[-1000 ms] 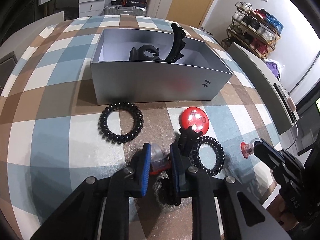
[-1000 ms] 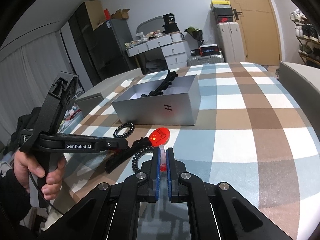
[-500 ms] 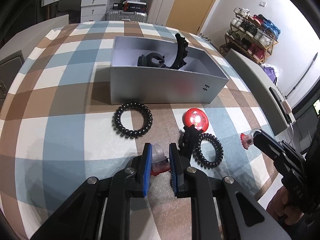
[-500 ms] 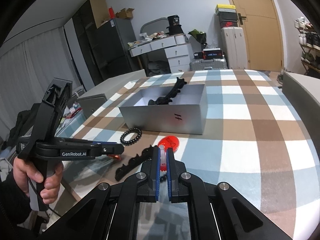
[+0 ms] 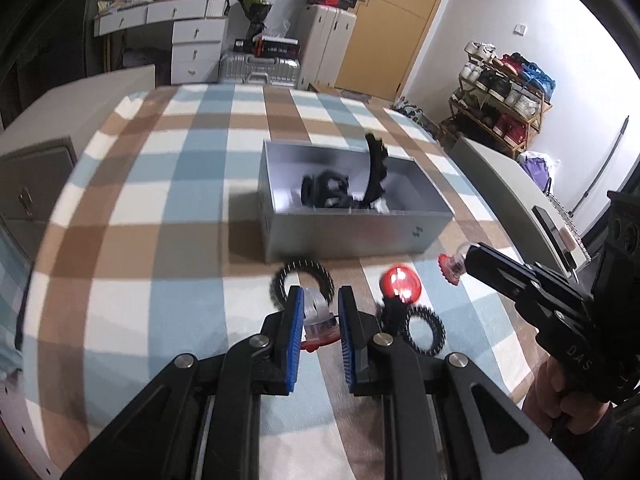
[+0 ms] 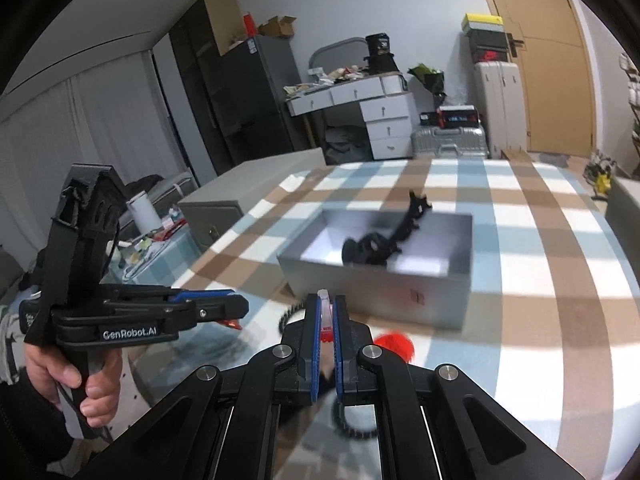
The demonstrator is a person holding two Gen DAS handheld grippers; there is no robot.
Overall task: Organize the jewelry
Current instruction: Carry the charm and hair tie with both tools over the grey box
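- Left wrist view: your left gripper has its blue pads nearly together, clamped on a small clear-and-red trinket that sits between them, lifted off the checked tablecloth.
- At 12 o'clock from those pads stands the open grey box; it already holds a clump of black hair pieces and a toothed black clip leaning up against its far wall.
- Left on the cloth: one black coil hair tie just past the pads at 11 o'clock, a second coil tie at 3 o'clock, a black clip beside it, and a red round piece at 2 o'clock.
- Your right gripper enters from 3 o'clock, carrying another clear-and-red trinket at its tip.
- Right wrist view: your right gripper's pads are squeezed fully together on that thin trinket; the grey box lies at 1 o'clock, the same black pieces inside.
- Your left gripper shows at 9 o'clock, a red sliver at its tip.
- Judging by this, the job looks partly done: some items boxed, two in hand, four on the cloth.
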